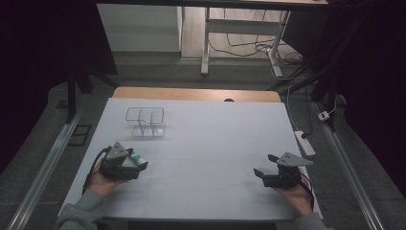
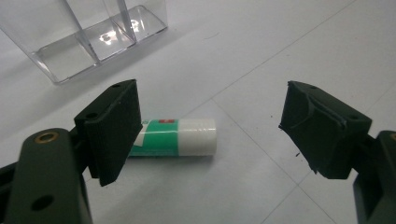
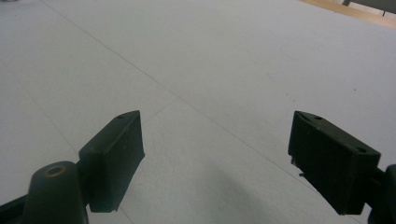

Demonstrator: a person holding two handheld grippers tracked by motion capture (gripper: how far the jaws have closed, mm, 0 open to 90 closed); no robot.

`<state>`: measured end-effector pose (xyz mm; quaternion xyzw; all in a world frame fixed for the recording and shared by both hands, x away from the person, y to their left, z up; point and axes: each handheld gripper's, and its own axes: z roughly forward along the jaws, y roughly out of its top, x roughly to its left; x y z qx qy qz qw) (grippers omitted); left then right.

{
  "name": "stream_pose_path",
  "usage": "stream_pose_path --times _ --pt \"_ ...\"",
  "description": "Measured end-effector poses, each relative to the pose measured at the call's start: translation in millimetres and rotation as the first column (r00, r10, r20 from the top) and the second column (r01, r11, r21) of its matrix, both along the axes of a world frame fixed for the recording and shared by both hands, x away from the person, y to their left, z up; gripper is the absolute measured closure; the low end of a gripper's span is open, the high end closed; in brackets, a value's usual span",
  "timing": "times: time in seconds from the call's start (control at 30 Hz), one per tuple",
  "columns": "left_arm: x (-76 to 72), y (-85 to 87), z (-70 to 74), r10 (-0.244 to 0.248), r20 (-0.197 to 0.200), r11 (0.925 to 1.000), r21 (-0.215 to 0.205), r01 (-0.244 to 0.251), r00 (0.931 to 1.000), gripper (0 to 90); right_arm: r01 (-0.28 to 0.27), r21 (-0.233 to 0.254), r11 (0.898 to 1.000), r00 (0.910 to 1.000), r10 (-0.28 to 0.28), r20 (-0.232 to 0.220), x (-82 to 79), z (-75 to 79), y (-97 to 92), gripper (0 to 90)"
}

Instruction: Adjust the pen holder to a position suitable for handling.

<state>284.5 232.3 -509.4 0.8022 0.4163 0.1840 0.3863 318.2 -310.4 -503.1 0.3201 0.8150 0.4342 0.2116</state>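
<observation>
Tube: small white-and-green tube [image 2: 180,136] lies on its side on the counter [image 1: 215,143], just ahead of the left hand-held gripper [image 2: 210,126], whose jaws stand spread, touching nothing.
Risk: round tube could roll off if one jaw nudges it first (a guess).
Right hand-held gripper [image 3: 217,154]: spread, idle.
Hidden: tube's label unreadable; clear divided box [image 2: 93,37] cut off.

A white sheet-covered table [image 1: 215,143] with a bare wooden far edge [image 1: 196,93] is standing on grey carpeted floor [image 1: 158,72]. Beyond it, a white metal desk frame [image 1: 207,43] is rising over tangled cables. A white power strip [image 1: 305,143] is lying at the right. Dark, possibly curtained, sides are closing in dimly.
</observation>
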Motion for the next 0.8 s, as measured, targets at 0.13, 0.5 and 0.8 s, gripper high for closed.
stream_pose_path --times 0.13,0.5,0.8 --pt "1.7 1.0 0.3 0.0 -0.001 1.0 -0.002 -0.001 1.0 19.7 -0.003 0.001 1.0 1.0 0.003 0.005 0.0 0.1 0.7 18.2" --pt "12.1 2.2 17.6 0.033 0.03 0.9992 0.021 -0.034 0.999 20.9 -0.003 -0.001 1.0 1.0 0.003 -0.004 1.1 -1.1 1.1 18.9" --pt "32.1 6.9 26.4 0.074 0.025 0.9969 0.024 -0.075 0.9969 21.5 -0.02 -0.003 1.0 0.9995 0.02 -0.023 1.9 -2.7 3.1 19.1"
